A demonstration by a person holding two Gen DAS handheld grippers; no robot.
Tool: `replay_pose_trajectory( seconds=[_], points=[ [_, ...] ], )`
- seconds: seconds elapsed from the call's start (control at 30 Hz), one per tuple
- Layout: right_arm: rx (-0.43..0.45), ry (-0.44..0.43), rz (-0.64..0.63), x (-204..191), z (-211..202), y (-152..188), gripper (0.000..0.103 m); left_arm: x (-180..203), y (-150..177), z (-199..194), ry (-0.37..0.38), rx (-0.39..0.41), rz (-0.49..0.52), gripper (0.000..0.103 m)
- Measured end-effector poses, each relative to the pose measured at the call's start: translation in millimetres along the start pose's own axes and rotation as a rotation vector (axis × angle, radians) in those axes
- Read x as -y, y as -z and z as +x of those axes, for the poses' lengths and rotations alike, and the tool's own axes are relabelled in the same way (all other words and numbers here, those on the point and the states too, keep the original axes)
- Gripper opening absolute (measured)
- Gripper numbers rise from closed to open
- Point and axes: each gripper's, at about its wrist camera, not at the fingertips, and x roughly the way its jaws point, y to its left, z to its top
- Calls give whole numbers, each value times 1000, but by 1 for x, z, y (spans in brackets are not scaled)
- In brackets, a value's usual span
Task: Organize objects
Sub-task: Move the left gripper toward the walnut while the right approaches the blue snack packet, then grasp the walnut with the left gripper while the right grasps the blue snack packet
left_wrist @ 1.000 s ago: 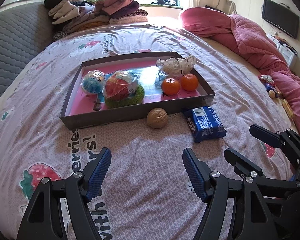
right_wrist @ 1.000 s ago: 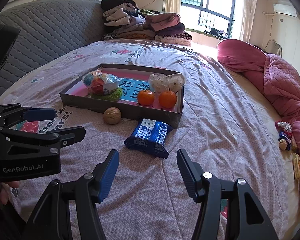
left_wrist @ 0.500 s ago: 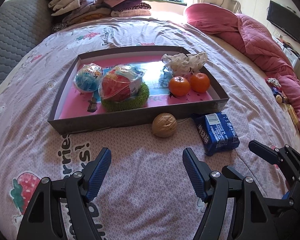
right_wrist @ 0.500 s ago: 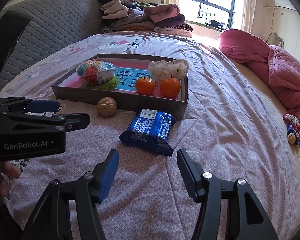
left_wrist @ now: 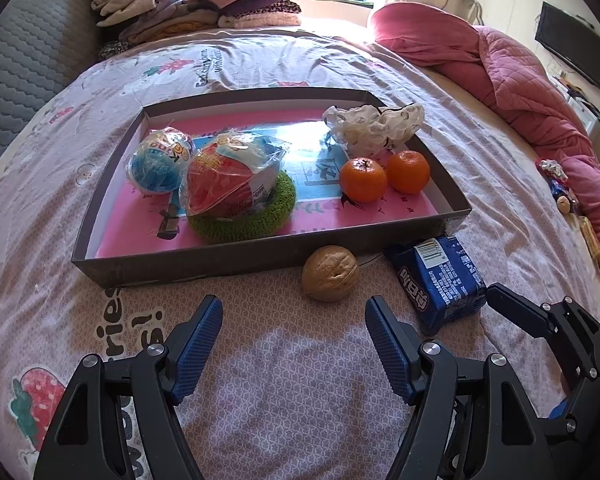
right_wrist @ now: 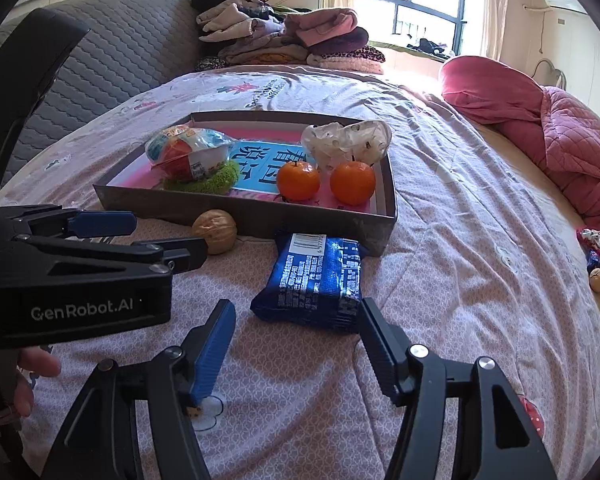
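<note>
Approach stage. Two items lie on the bedspread outside the shallow grey cardboard tray (left_wrist: 260,258): a round tan walnut (left_wrist: 330,273) touching its near wall, and a blue foil snack packet (right_wrist: 314,278) just right of the walnut. The left gripper (left_wrist: 294,332), jaws wide and empty, points at the walnut; the right gripper (right_wrist: 296,338), equally wide and empty, has the packet's near edge between its fingertips. Next, judged: advance, close, lift into the tray beside the two orange mandarins (left_wrist: 384,176). Legible: "GenRobot.AI" on the left gripper's body; a barcode on the packet; its other print is unreadable.
</note>
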Motion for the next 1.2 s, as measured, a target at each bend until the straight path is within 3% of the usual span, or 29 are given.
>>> replay_pose_trajectory(
  seconds=[0.53,0.87,1.2],
  points=[
    [-32,51,28,20,25,-12,66,5,-10,25,7,-19,5,75],
    [-39,64,-25,20,36,-14,70,3,-11,31,10,-22,1,75],
    [-55,5,-32,25,47,-20,69,3,-13,37,9,-24,9,75]
  ],
)
